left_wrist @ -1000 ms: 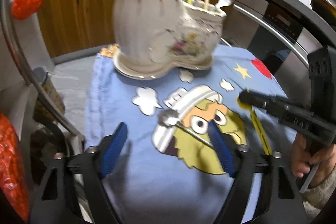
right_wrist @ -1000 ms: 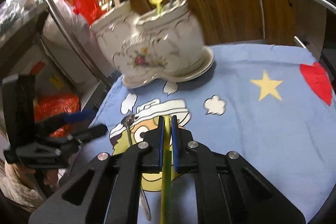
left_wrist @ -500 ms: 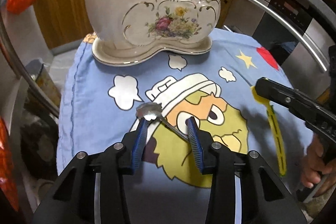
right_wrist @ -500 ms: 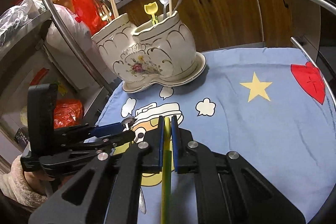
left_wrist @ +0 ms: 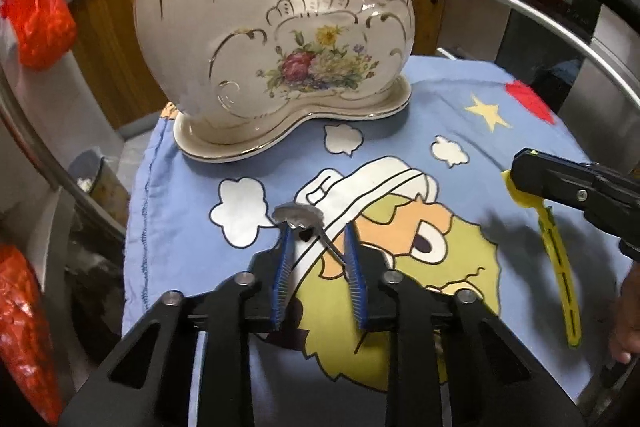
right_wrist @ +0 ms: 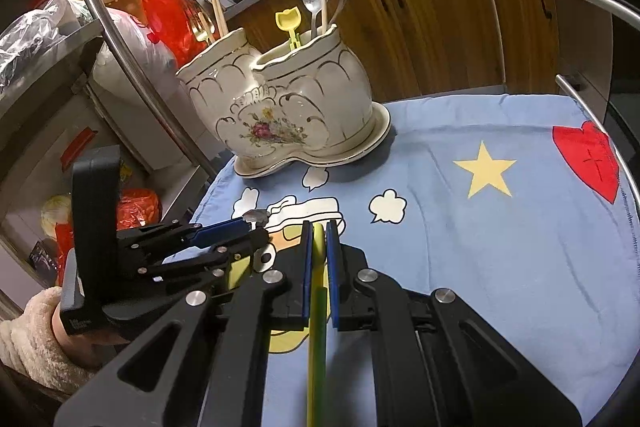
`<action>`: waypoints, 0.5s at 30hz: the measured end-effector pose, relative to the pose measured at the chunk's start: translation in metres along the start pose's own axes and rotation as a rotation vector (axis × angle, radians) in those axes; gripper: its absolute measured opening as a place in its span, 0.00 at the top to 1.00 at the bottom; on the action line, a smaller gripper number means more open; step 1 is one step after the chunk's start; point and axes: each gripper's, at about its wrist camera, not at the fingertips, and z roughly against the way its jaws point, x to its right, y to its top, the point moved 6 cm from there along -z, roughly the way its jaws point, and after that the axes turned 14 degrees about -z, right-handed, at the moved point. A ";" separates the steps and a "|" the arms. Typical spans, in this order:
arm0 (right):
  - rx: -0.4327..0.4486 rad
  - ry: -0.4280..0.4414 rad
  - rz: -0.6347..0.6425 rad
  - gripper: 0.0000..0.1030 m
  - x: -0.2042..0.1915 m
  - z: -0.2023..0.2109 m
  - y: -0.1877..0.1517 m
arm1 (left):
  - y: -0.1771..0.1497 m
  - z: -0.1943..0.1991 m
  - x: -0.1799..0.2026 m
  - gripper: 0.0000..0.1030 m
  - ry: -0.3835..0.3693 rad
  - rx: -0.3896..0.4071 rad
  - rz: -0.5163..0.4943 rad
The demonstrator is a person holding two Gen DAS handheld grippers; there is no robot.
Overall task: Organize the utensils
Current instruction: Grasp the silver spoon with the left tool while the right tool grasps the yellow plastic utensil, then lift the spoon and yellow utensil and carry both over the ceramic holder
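Left wrist view: left gripper point(left_wrist: 316, 233) brackets a small metal spoon point(left_wrist: 298, 217) on the blue cartoon cloth point(left_wrist: 400, 131).
Its blue pads sit partly apart, either side of the spoon's neck; contact unclear. The right gripper point(right_wrist: 319, 247) is clamped on a yellow plastic utensil point(right_wrist: 317, 327). Behind stands the floral ceramic utensil holder point(left_wrist: 280, 43).

Glossy glazed ceramic holder point(left_wrist: 276, 39) with gilt trim at 12 o'clock, matt printed cloth point(left_wrist: 400, 155) under shiny metal spoon point(left_wrist: 298, 215), yellow plastic utensil point(left_wrist: 560, 259) at 3 o'clock.
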 end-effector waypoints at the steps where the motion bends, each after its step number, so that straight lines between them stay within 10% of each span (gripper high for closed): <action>1: 0.002 0.001 -0.002 0.94 0.001 0.001 0.001 | -0.001 0.000 -0.002 0.89 -0.014 0.000 0.010; 15: 0.025 0.026 0.007 0.94 -0.004 0.008 0.000 | -0.010 0.025 -0.008 0.98 -0.116 0.057 0.027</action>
